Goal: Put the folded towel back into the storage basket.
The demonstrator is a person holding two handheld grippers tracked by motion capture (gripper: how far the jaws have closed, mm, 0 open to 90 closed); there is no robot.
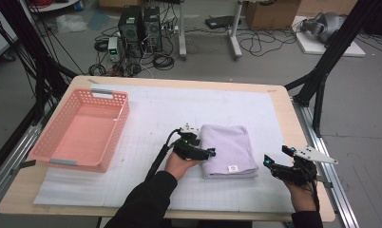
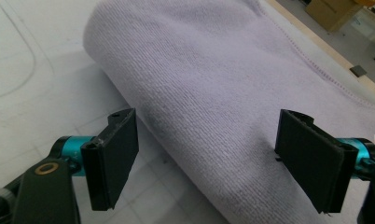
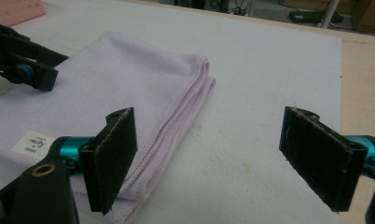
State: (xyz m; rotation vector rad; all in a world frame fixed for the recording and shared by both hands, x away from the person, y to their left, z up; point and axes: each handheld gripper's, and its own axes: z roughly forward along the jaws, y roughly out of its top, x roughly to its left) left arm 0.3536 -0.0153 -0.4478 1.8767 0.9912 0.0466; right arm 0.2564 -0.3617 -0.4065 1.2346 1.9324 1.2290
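Jaws of both grippers stand wide apart, gripping nothing. Left gripper straddles the rounded fold of the folded lilac terry towel on the white gridded mat; right gripper hovers just beside its layered edge. A pink perforated plastic basket sits well apart to the left.

In the left gripper view the towel runs off the top, right and bottom edges, so its full outline cannot be seen, and the far background at the top right is blurred. In the right gripper view the towel's near end is cut off by the left and bottom edges, and the print on its small white label is too small to read. The left gripper there is cut off at the left edge. In the high view the left gripper hides part of the towel's left edge, and both forearms leave the bottom edge.
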